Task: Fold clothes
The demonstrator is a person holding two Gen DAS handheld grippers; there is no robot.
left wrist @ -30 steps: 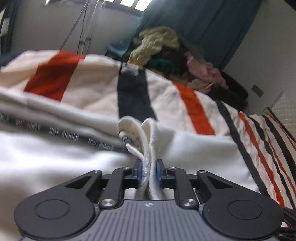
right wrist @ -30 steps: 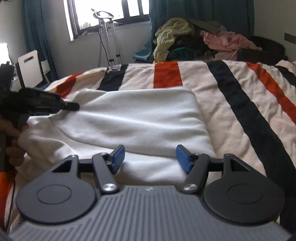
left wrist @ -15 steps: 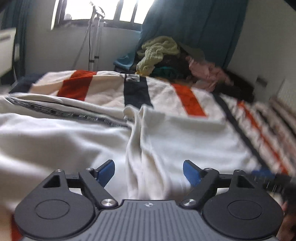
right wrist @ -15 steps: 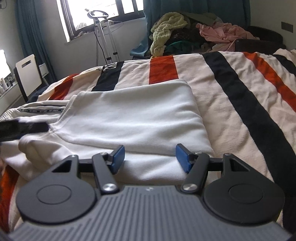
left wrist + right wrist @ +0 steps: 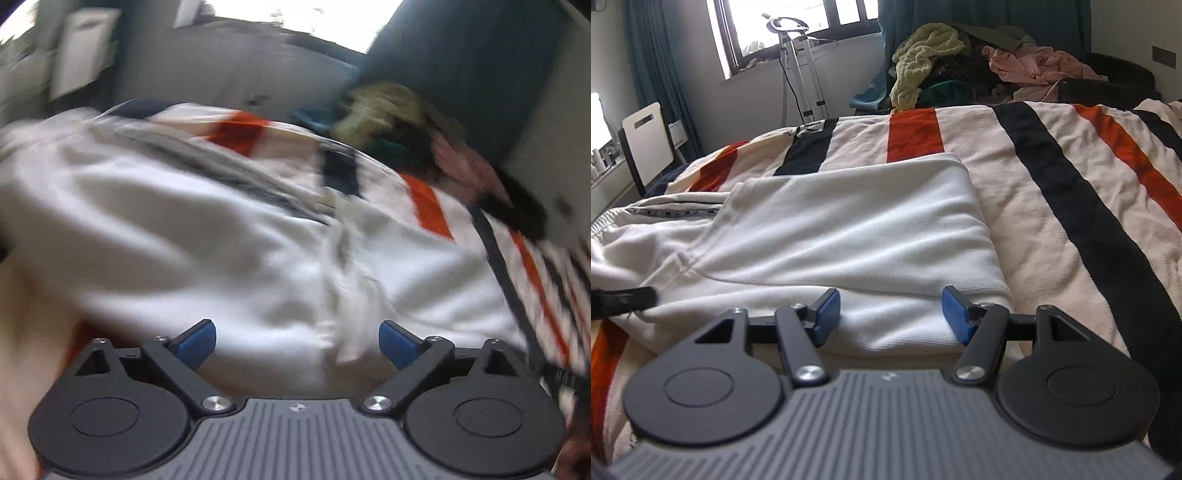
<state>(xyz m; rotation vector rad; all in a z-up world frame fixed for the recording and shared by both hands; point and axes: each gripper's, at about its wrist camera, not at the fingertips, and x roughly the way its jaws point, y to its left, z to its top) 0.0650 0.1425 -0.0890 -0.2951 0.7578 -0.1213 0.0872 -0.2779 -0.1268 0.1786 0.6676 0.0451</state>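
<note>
Your left gripper (image 5: 297,341) jaws are opening, apparently gripping nothing in the blur; your right gripper (image 5: 890,314) hangs spread over the white garment (image 5: 827,236) on the striped blanket (image 5: 1052,206).

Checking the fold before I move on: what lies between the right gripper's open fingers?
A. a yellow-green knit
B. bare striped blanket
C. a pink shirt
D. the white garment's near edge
D: the white garment on the bed runs between the open right gripper.
</note>
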